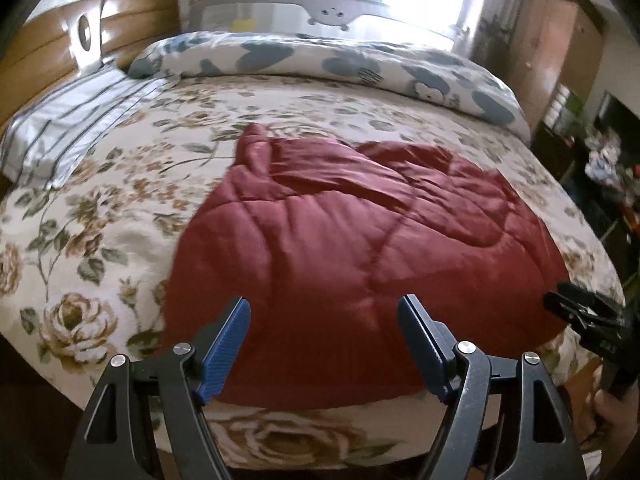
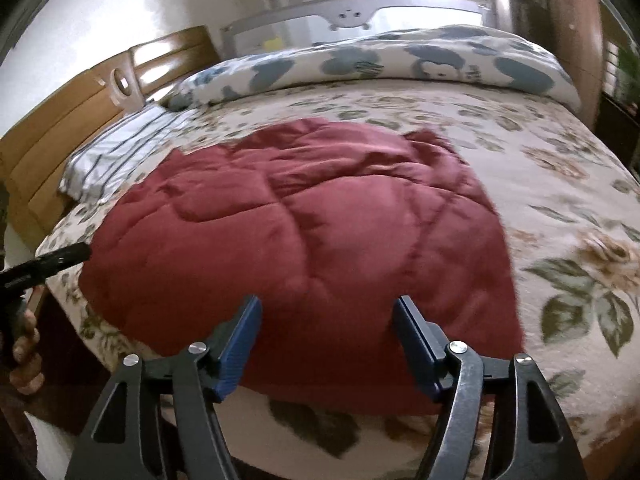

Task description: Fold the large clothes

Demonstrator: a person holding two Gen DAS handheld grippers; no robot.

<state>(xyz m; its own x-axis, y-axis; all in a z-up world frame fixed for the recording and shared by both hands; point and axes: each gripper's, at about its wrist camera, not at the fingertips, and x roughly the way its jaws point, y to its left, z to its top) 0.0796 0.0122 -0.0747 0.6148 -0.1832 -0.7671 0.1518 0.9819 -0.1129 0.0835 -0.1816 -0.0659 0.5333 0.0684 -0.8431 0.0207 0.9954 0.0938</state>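
Note:
A dark red quilted garment [image 1: 340, 240] lies folded and rumpled on the flowered bedspread [image 1: 100, 208], reaching to the bed's near edge. In the left wrist view my left gripper [image 1: 324, 312] hovers open above the garment's near part, with nothing between its blue pads. The right gripper [image 1: 580, 316] shows at that view's right edge, held by a hand. In the right wrist view the same red garment [image 2: 300, 240] fills the middle, and my right gripper [image 2: 326, 312] stands open over its near edge, empty. The left gripper's tip [image 2: 44, 266] pokes in from the left.
A rolled blue-and-white duvet [image 1: 340, 60] lies along the far side of the bed. A striped pillow [image 1: 68, 128] sits at the left by the wooden headboard [image 1: 48, 40]. A wooden wardrobe [image 1: 560, 52] and clutter stand to the right. A grey bed rail [image 2: 352, 16] stands behind the duvet.

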